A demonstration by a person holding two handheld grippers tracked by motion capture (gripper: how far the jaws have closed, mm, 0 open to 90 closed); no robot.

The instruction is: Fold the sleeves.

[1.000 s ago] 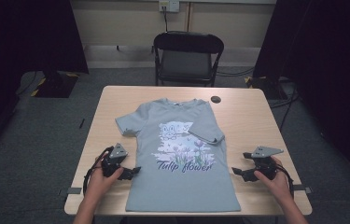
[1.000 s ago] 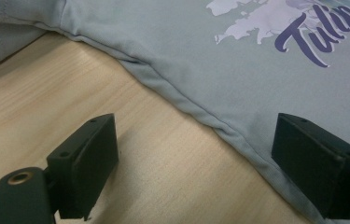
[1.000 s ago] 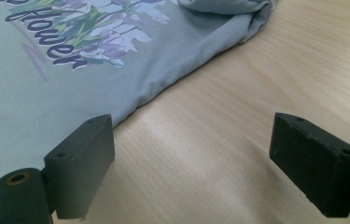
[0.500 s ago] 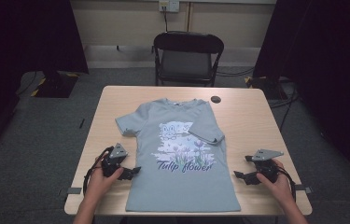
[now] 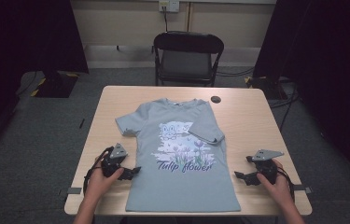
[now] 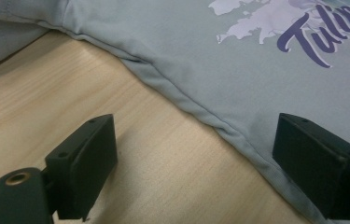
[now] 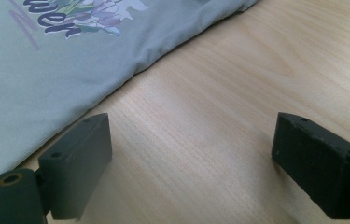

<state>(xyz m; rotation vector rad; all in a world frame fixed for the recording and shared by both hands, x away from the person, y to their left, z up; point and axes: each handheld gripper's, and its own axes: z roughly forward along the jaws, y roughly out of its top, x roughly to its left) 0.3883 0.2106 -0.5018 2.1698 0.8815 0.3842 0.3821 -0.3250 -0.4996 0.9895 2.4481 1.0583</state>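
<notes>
A grey-blue T-shirt (image 5: 182, 172) with a "Tulip flower" print lies face up on the wooden table (image 5: 252, 121), collar at the far side. One sleeve (image 5: 207, 133) is folded in over the chest. My left gripper (image 5: 134, 171) rests at the shirt's left side, open. In the left gripper view the gripper (image 6: 200, 163) straddles the shirt's side hem (image 6: 196, 112), with one jaw over the cloth and the other over bare wood. My right gripper (image 5: 238, 176) stands open just off the shirt's right side. Its view shows the gripper (image 7: 200, 158) over bare wood beside the shirt's edge (image 7: 116, 84).
A black folding chair (image 5: 187, 56) stands behind the table's far edge. A small black round object (image 5: 215, 99) lies on the table near the collar. Cables (image 5: 284, 100) run on the floor at the right. Bare wood flanks the shirt on both sides.
My right gripper has drifted slightly toward the near edge of the table. The left gripper and the shirt have stayed put.
</notes>
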